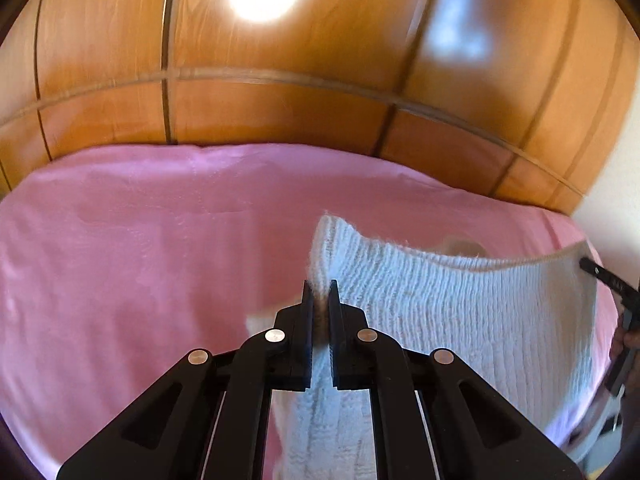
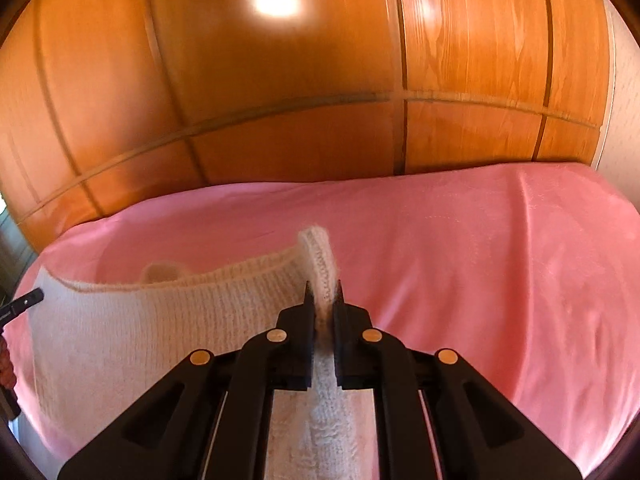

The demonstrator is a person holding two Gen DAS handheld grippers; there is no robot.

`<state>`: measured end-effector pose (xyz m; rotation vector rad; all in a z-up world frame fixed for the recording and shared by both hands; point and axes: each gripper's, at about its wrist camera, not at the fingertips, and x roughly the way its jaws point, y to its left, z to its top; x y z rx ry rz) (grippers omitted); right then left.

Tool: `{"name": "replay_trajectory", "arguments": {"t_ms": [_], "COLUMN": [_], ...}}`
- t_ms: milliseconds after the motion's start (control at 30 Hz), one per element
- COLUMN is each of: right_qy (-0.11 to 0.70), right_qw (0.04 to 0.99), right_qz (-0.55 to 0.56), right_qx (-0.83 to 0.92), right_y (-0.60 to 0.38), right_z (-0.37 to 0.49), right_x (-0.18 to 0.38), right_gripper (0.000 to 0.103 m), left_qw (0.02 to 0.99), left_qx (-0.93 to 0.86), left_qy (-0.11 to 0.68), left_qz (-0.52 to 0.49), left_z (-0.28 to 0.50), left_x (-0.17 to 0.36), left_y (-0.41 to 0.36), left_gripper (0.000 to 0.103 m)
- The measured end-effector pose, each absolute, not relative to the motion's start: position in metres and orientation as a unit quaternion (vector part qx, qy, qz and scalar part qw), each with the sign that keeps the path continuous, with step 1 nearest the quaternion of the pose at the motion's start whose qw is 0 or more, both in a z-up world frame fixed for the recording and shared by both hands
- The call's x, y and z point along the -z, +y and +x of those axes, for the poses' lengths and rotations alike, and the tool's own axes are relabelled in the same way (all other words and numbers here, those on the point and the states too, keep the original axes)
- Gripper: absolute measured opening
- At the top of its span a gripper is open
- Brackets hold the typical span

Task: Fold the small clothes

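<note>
A white ribbed knit garment [image 1: 460, 304] hangs stretched between my two grippers above the pink bed cover [image 1: 140, 240]. My left gripper [image 1: 320, 292] is shut on its left top corner. My right gripper [image 2: 323, 296] is shut on its right top corner; the garment [image 2: 160, 312] spreads to the left in that view. The right gripper's tip also shows at the far right of the left wrist view [image 1: 600, 272], and the left gripper's tip at the far left of the right wrist view [image 2: 28, 300]. The garment's lower part is hidden behind the grippers.
The pink cover [image 2: 500, 260] spreads over a bed. A tall wooden wardrobe [image 1: 280, 80] with panelled doors stands right behind it, also in the right wrist view [image 2: 280, 100]. A white wall [image 1: 616, 184] is at the right.
</note>
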<state>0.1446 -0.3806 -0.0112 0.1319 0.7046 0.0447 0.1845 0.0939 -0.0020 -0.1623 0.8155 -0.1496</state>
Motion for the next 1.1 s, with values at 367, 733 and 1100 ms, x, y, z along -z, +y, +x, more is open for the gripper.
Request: {"name": "replay_trajectory", "arguments": {"t_ms": [367,733,1100], "right_qy": [0.431,0.365,0.391], "right_qw": [0.9,0.924,0.911], "right_qz": [0.055,0.075,0.035], "right_qx": [0.028,-0.081,-0.126], "right_y": [-0.38,-0.342,-0.265], "right_z": [0.213,0.132,0.097], "right_x": [0.099,0.036,0.094], "right_gripper": [0.012,0.061,0.075], "left_qw": [0.875,0.916,0.894], "left_qx": [-0.021,0.035,0.02], "left_qy": [0.482,0.397,0.443], "left_qz": [-0.051,-0.037,-0.057], "left_z": [0.263,0.158,0.117], "left_x": [0.093,0.03,0.071], "left_y": [0.079,0.051,0.032], "left_gripper": [0.005,0.025,0.044]}}
